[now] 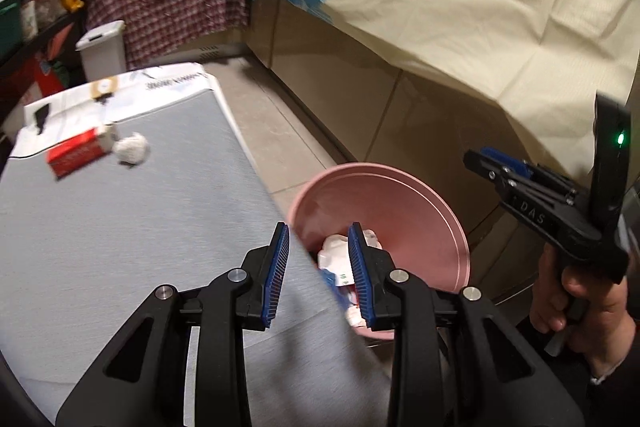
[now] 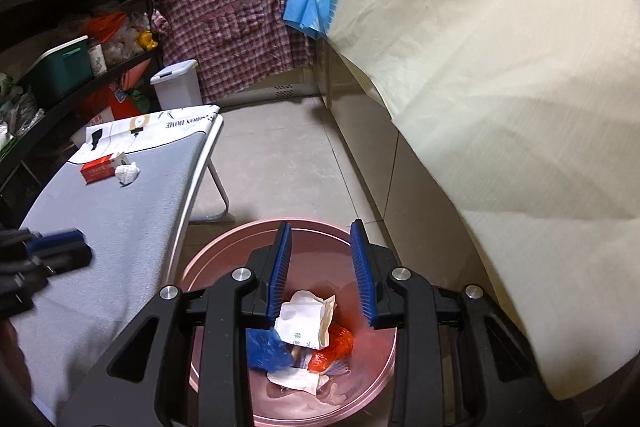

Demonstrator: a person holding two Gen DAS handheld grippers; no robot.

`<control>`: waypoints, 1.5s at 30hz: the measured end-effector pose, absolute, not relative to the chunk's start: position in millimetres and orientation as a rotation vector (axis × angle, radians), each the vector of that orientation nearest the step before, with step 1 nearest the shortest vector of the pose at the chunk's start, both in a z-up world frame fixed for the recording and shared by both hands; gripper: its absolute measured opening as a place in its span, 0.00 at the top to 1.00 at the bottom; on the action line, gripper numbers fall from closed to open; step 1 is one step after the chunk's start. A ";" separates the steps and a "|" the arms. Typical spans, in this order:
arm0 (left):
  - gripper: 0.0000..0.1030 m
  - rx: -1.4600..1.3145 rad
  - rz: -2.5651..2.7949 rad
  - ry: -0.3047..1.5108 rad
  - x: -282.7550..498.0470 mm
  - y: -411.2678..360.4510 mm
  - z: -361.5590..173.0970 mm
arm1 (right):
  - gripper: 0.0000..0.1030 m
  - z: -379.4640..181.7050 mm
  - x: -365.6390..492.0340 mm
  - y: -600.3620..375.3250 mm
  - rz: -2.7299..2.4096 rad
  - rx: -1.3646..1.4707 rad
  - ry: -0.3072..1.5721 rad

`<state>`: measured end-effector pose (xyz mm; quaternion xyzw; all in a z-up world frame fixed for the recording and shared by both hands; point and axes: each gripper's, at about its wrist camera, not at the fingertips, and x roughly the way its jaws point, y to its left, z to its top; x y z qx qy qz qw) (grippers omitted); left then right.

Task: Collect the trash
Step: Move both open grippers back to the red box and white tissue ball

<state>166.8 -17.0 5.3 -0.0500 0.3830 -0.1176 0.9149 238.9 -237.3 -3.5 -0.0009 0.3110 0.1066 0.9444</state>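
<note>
A pink bin (image 2: 224, 251) stands on the floor beside a grey padded board (image 2: 120, 227). Crumpled white paper, a blue bag and an orange wrapper (image 2: 336, 343) lie inside it. My right gripper (image 2: 321, 225) hangs open right above the bin, with nothing between its pads. My left gripper (image 1: 318, 227) is open too and empty, over the board's edge next to the bin (image 1: 400, 195). A red box (image 1: 76, 151) and a crumpled white paper ball (image 1: 132, 147) lie at the board's far end. The right gripper (image 1: 476, 157) shows at the right of the left wrist view, held by a hand.
A cream cloth (image 2: 500, 67) hangs over the counter on the right. A white lidded bin (image 2: 176, 83) stands beyond the board, with a plaid shirt (image 2: 232, 27) hung behind it. A black shelf rack (image 2: 60, 27) full of goods lines the left. Tiled floor (image 2: 280, 155) lies between.
</note>
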 end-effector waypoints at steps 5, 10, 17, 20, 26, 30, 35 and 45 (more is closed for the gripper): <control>0.71 -0.082 -0.189 0.740 158.4 26.5 31.1 | 0.69 6.8 224.4 -231.2 0.237 -0.015 0.601; 0.71 -0.075 -0.110 0.705 158.9 83.1 50.3 | 0.69 17.6 213.0 -221.5 0.273 -0.004 0.582; 0.71 -0.128 -0.009 0.668 159.7 156.8 52.2 | 0.69 27.3 209.0 -189.3 0.340 -0.001 0.574; 0.71 -0.156 0.020 0.649 164.3 178.1 44.7 | 0.69 29.6 212.5 -172.7 0.369 0.021 0.589; 0.71 -0.157 0.055 0.593 180.0 208.4 32.8 | 0.70 33.7 227.0 -123.7 0.439 0.031 0.595; 0.71 -0.126 0.072 0.574 192.6 218.8 24.8 | 0.70 33.0 243.7 -88.6 0.466 0.047 0.588; 0.71 -0.100 0.063 0.590 206.9 226.5 10.5 | 0.70 27.5 262.9 -39.4 0.494 0.037 0.591; 0.70 -0.048 0.098 0.653 244.0 248.6 -24.2 | 0.70 0.7 294.6 21.7 0.538 -0.022 0.635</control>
